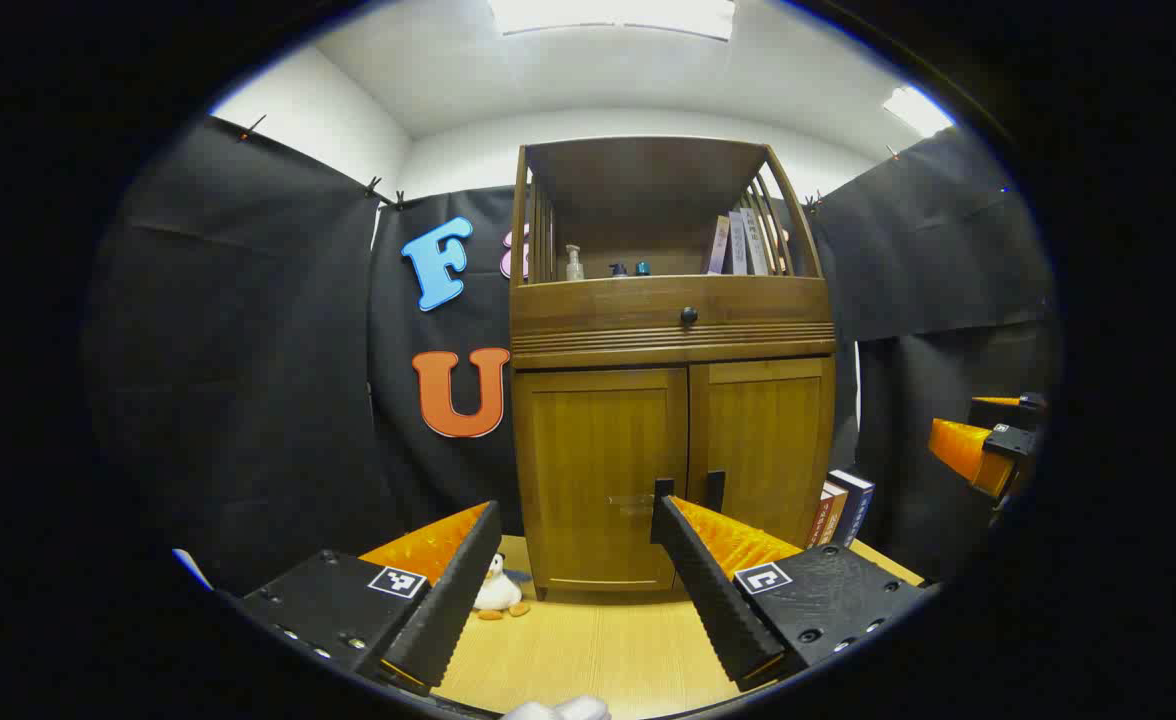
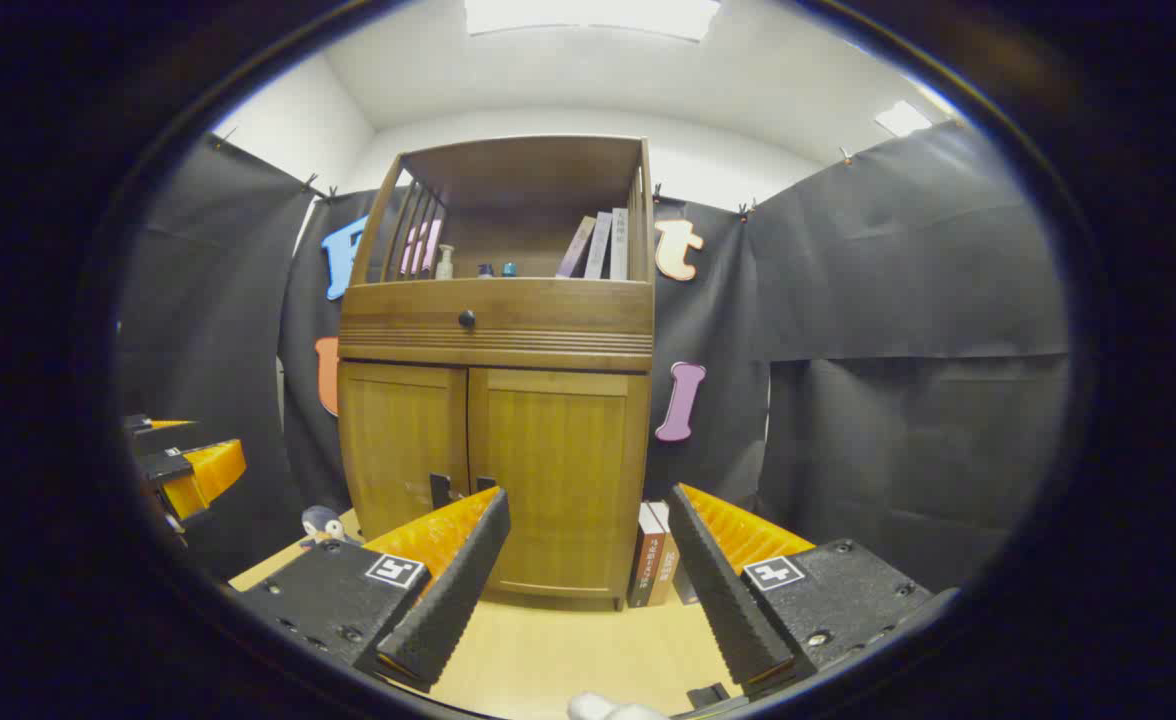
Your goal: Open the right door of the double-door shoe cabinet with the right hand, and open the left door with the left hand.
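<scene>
In the left gripper view, the left tongs (image 1: 573, 525) were seen spread wide and released, with nothing held or touched between the ribbed black fingers backed in orange. Ahead, the wooden shoe cabinet (image 1: 673, 400) was set on a pale wood-grain floor (image 1: 588, 650), both panelled doors shut; the left door (image 1: 603, 475) and right door (image 1: 768, 455) were each fitted with a small dark handle at the central seam. A round black knob (image 1: 689, 316) was fixed on the drawer above. A plush penguin (image 1: 498, 590) and upright books (image 1: 843, 510) were placed beside the base.

In the right gripper view, the right tongs (image 2: 588, 515) were likewise held wide apart and empty, well short of the cabinet.
</scene>
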The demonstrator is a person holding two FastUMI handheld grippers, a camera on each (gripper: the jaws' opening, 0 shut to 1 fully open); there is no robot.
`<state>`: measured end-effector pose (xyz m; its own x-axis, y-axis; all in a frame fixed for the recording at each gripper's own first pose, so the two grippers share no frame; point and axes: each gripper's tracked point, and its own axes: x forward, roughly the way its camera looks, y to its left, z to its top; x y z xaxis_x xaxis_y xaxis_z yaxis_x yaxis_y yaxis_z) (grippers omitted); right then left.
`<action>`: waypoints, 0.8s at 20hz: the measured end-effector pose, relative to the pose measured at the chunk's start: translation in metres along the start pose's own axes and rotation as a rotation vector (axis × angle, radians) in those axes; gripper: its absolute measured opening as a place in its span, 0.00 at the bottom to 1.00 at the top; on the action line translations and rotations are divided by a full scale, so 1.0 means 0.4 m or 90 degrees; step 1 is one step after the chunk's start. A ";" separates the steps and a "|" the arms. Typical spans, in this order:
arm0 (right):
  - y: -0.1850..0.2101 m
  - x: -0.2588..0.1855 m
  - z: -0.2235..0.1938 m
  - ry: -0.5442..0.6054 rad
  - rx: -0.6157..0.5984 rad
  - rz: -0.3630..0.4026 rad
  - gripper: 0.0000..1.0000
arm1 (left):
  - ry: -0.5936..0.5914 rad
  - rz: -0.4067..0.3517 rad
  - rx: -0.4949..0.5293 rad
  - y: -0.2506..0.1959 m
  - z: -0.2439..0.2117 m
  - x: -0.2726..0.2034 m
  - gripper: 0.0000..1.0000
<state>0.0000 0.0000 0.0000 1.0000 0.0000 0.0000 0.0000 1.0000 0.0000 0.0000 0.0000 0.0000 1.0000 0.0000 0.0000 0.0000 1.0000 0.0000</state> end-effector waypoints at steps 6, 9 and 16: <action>0.009 -0.012 0.024 -0.002 -0.001 -0.004 1.00 | -0.023 -0.012 0.005 -0.005 0.064 -0.002 0.96; 0.012 -0.023 0.022 0.008 0.005 -0.005 1.00 | -0.020 -0.019 0.004 -0.012 0.067 -0.008 0.96; -0.003 -0.032 0.007 0.023 0.010 -0.007 1.00 | -0.013 -0.008 0.010 -0.006 0.055 -0.021 0.96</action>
<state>-0.0129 -0.0011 0.0026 0.9993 -0.0109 -0.0363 0.0114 0.9998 0.0150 -0.0083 -0.0025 0.0220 0.9997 -0.0126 0.0205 0.0122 0.9998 0.0161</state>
